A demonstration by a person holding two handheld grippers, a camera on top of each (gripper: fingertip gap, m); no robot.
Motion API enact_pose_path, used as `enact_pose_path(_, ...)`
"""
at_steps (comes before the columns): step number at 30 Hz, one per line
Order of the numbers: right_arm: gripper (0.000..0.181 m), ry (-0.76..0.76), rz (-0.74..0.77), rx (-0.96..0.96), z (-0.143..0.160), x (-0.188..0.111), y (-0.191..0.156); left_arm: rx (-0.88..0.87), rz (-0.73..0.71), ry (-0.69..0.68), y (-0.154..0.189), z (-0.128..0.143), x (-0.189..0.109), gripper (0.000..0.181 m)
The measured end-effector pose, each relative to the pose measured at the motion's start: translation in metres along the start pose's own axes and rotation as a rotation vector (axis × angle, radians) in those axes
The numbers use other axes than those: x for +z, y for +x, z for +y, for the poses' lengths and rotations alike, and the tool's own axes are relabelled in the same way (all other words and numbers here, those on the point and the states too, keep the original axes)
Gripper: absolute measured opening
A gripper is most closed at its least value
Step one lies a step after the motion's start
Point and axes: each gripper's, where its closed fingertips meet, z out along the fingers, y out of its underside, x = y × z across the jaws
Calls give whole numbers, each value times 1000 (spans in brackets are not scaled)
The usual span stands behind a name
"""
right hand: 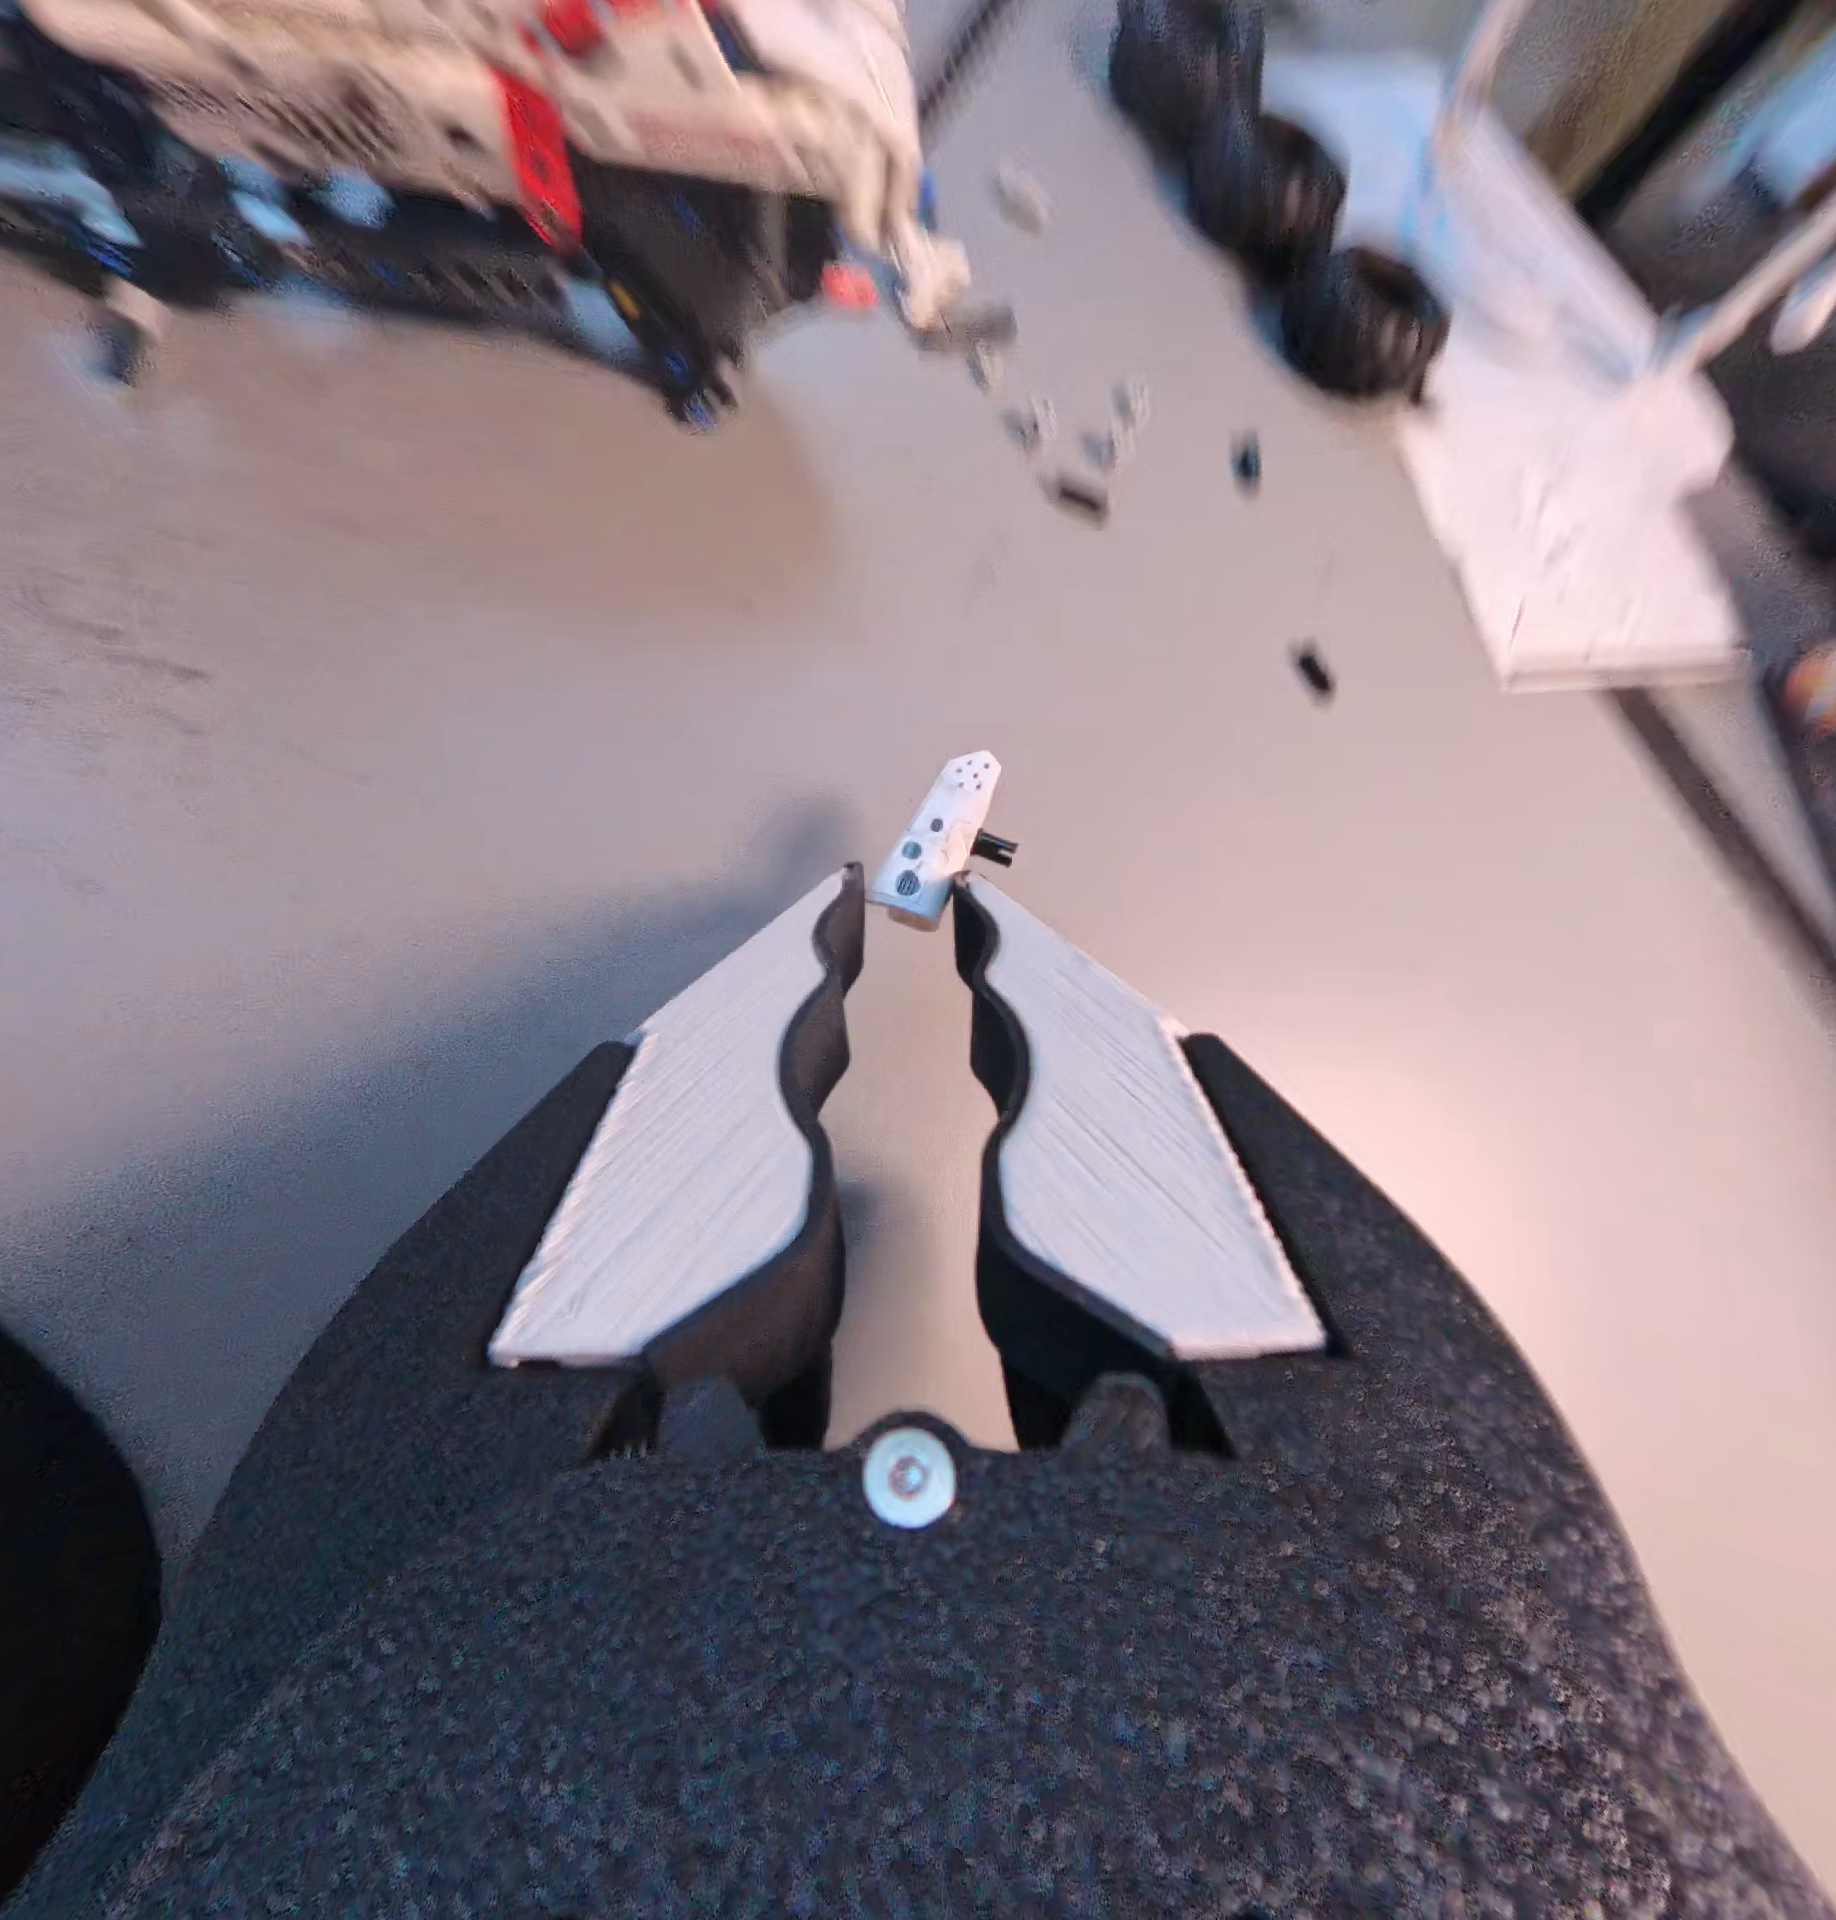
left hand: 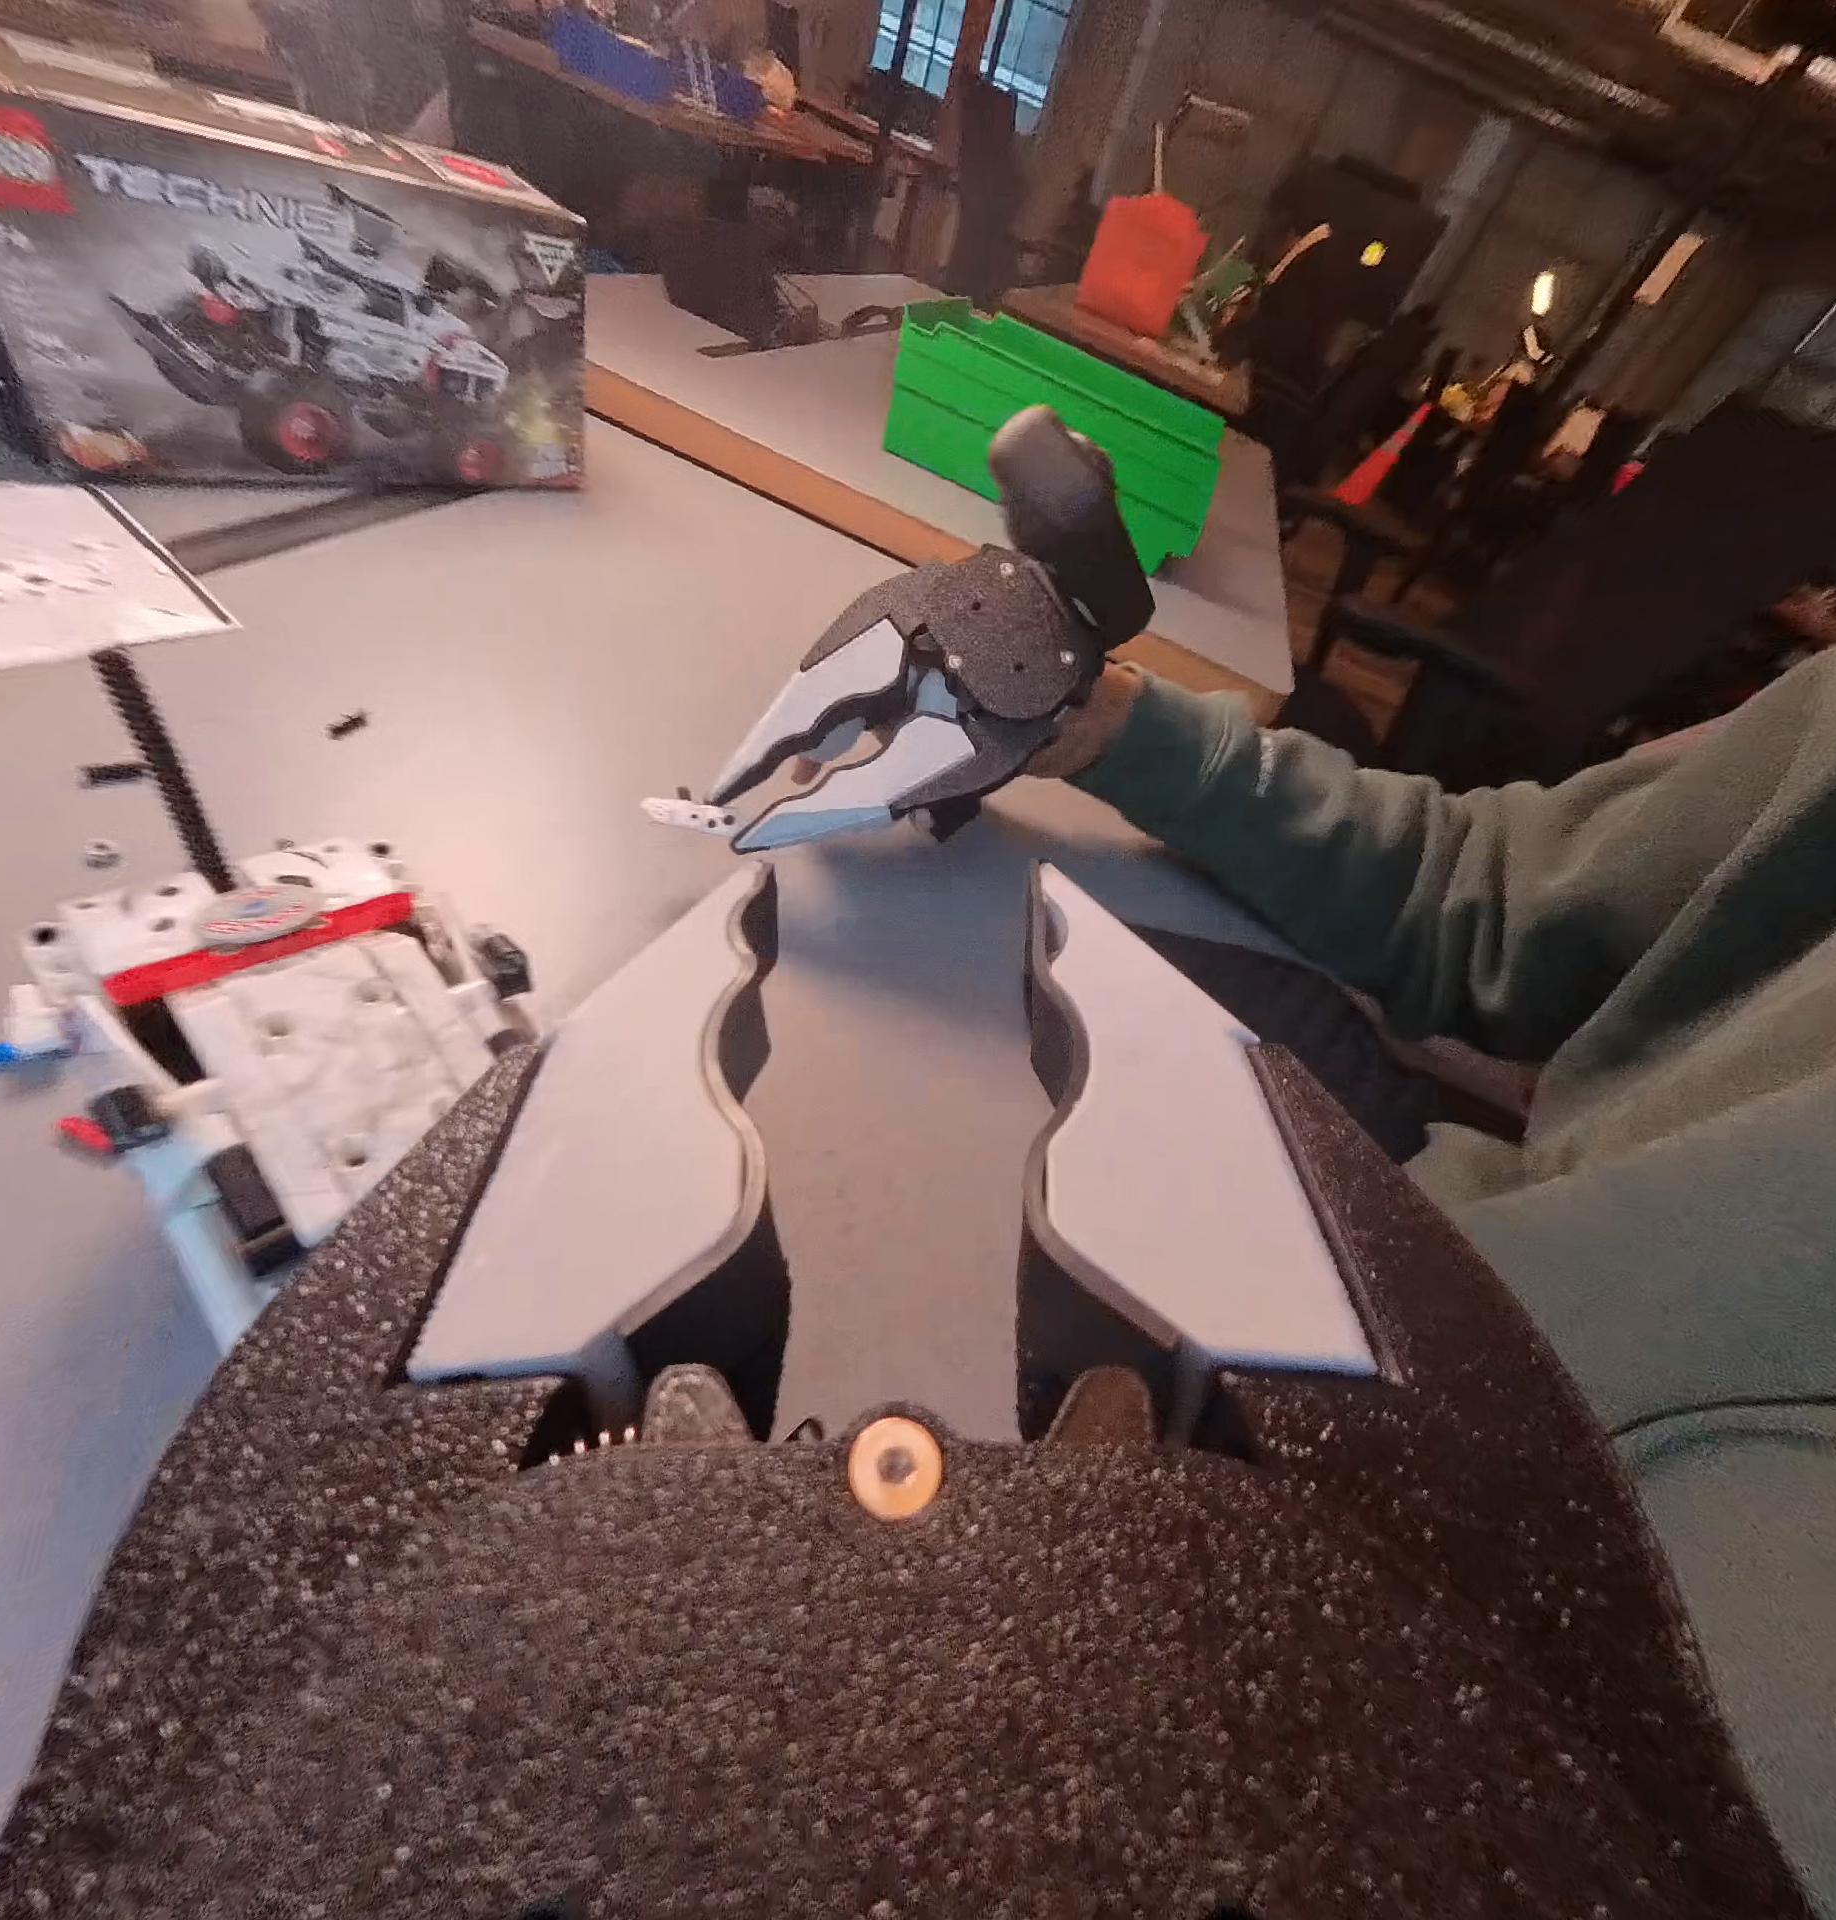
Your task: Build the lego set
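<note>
In the left wrist view, the left gripper point(left hand: 898, 894) is spread wide and empty, right of the half-built white and red plastic truck model point(left hand: 270, 1029) on the grey surface point(left hand: 498, 665). In the right wrist view, the right gripper point(right hand: 906, 883) pinches a small white holed plastic beam point(right hand: 935, 842) by one end, in the air, well apart from the model. The beam looks light, stiff and smooth, so I judge a grasp on its flat sides safest.

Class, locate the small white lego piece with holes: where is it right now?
The white piece is pinched at the tips of the right gripper, held above the grey table; in the left wrist view it sits right of the half-built truck.
</note>
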Motion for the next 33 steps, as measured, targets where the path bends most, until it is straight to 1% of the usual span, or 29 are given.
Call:
enact_pose_path(2, 15, 263, 6, -101, -48, -17, -21, -111, 40, 40, 1, -2, 13, 45)
enact_pose_path(4, 15, 474, 61, -163, -94, -40, -38, -215, 68, 104, -4, -11, 17, 45)
enact_pose_path(5, 15, 536, 76, -200, -112, -48, -48, -244, 104, 134, -3, -17, 16, 44)
enact_pose_path(7, 15, 620, 134, -267, -139, -59, -62, -281, 169, 174, 1, -27, 14, 37)
enact_pose_path(9, 15, 660, 169, -346, -155, -64, -77, -275, 191, 162, 3, -27, 12, 23)
enact_pose_path(10, 15, 664, 183, -366, -160, -65, -81, -255, 198, 152, 6, -25, 12, 21)
enact_pose_path(11, 15, 670, 199, -386, -164, -66, -84, -230, 213, 152, 10, -25, 11, 16)
enact_pose_path(12, 15, 682, 215, -405, -167, -69, -87, -202, 227, 152, 15, -25, 9, 5)
enact_pose_path(15, 15, 678, 253, -459, -169, -70, -90, -107, 207, 139, 18, -25, 7, 4)
enact_pose_path(16, 15, 687, 235, -457, -170, -70, -92, -63, 204, 126, 20, -23, 5, 4)
enact_pose_path(17, 13, 700, 181, -422, -170, -71, -95, -13, 202, 106, 21, -21, 3, 3)
enact_pose_path(19, 19, 729, -16, -264, -170, -74, -101, 124, 164, 68, 19, -16, -2, 3)
enact_pose_path(21, 21, 740, -225, -106, -170, -81, -104, 266, 120, 10, 19, -8, -4, 4)
enact_pose_path(22, 22, 728, -281, -66, -169, -82, -104, 321, 118, -8, 22, -4, -6, 4)
enact_pose_path(25, 18, 682, -368, -80, -163, -77, -115, 418, 117, -55, 30, 6, -6, 3)
enact_pose_path(27, 13, 670, -406, -83, -162, -75, -123, 447, 122, -89, 32, 13, -4, 3)
enact_pose_path(30, 7, 651, -413, -93, -160, -71, -128, 464, 135, -118, 35, 21, -3, 0)
enact_pose_path(33, 6, 638, -429, -98, -158, -69, -130, 463, 138, -124, 35, 24, -4, 0)
